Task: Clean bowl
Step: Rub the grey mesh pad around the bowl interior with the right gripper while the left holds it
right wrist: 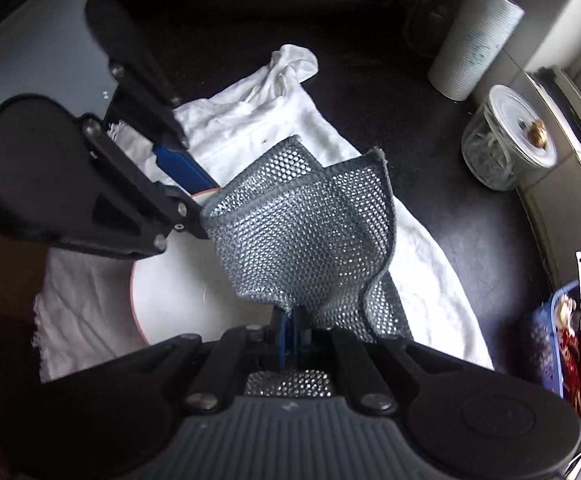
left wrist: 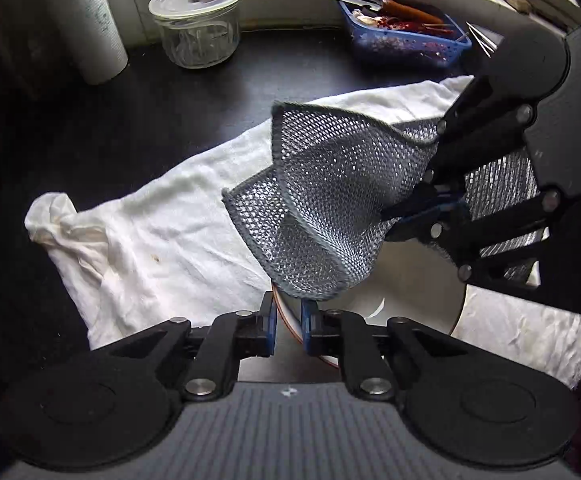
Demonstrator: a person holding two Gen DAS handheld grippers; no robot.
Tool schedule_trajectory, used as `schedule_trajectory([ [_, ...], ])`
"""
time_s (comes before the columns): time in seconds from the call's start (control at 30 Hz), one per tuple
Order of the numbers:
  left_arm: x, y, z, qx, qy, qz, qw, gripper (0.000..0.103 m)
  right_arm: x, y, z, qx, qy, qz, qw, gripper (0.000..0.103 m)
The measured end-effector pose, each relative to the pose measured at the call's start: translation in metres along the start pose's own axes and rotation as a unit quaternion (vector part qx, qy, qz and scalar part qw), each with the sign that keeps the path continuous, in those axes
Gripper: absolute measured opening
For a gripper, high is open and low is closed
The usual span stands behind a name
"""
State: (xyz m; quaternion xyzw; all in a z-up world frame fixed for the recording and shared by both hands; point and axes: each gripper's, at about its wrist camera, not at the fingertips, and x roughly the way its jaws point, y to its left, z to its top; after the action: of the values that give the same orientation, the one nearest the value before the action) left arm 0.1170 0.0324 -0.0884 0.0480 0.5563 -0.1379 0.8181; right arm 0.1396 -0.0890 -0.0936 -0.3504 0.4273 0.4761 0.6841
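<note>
Holding the bowl (left wrist: 410, 292) rim with our left gripper (left wrist: 289, 316) and the mesh cloth (right wrist: 302, 236) tight in our right gripper (right wrist: 289, 320), we hover above the bowl on the white towel (left wrist: 162, 232). Scrubbing looks barely begun.

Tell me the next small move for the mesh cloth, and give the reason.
Probably lower the right tongs so the mesh cloth meets the bowl's inside. The cloth hangs pinched in them above the white bowl, apparently not yet pressed to it, while the left tongs grip the bowl's rim, steadying it on the white towel.
</note>
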Motion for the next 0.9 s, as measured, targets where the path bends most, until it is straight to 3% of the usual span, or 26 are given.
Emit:
schedule_trajectory([
  [0.1,0.0,0.009,-0.013,-0.078,-0.005,-0.017,0.9968,0.01,0.004,-0.004,-0.005,0.036,0.0,0.018,0.999,0.002],
  [0.17,0.0,0.02,-0.027,-0.174,-0.008,-0.043,0.9838,0.01,0.005,-0.005,-0.009,0.064,-0.003,0.03,0.997,0.002],
  [0.3,0.002,0.033,-0.055,-0.333,-0.015,-0.079,0.9395,0.01,0.007,-0.005,-0.016,0.113,-0.015,0.052,0.992,0.002],
  [0.4,0.002,0.035,-0.073,-0.415,-0.023,-0.094,0.9049,0.01,0.007,-0.004,-0.02,0.144,-0.02,0.065,0.987,0.003],
  [0.5,0.004,0.036,-0.094,-0.502,-0.027,-0.116,0.8564,0.011,0.008,0.0,-0.024,0.163,-0.02,0.084,0.983,0.003],
  [0.6,0.007,0.032,-0.107,-0.547,-0.022,-0.133,0.8259,0.011,0.01,0.005,-0.028,0.184,-0.023,0.111,0.976,0.004],
  [0.67,0.008,0.026,-0.112,-0.562,-0.017,-0.148,0.8135,0.011,0.009,0.009,-0.029,0.186,-0.023,0.117,0.975,0.004],
  [0.7,0.008,0.023,-0.111,-0.556,-0.014,-0.15,0.8174,0.011,0.009,0.013,-0.029,0.184,-0.023,0.121,0.975,0.004],
  [0.77,0.008,0.016,-0.104,-0.511,-0.006,-0.14,0.848,0.013,0.009,0.016,-0.029,0.175,-0.022,0.122,0.977,0.005],
  [0.87,0.001,0.004,-0.084,-0.392,-0.006,-0.091,0.9154,0.019,0.005,0.017,-0.03,0.149,-0.023,0.098,0.984,0.004],
  [0.9,-0.003,-0.003,-0.073,-0.327,-0.01,-0.061,0.9429,0.021,0.001,0.017,-0.029,0.131,-0.029,0.075,0.988,0.004],
])
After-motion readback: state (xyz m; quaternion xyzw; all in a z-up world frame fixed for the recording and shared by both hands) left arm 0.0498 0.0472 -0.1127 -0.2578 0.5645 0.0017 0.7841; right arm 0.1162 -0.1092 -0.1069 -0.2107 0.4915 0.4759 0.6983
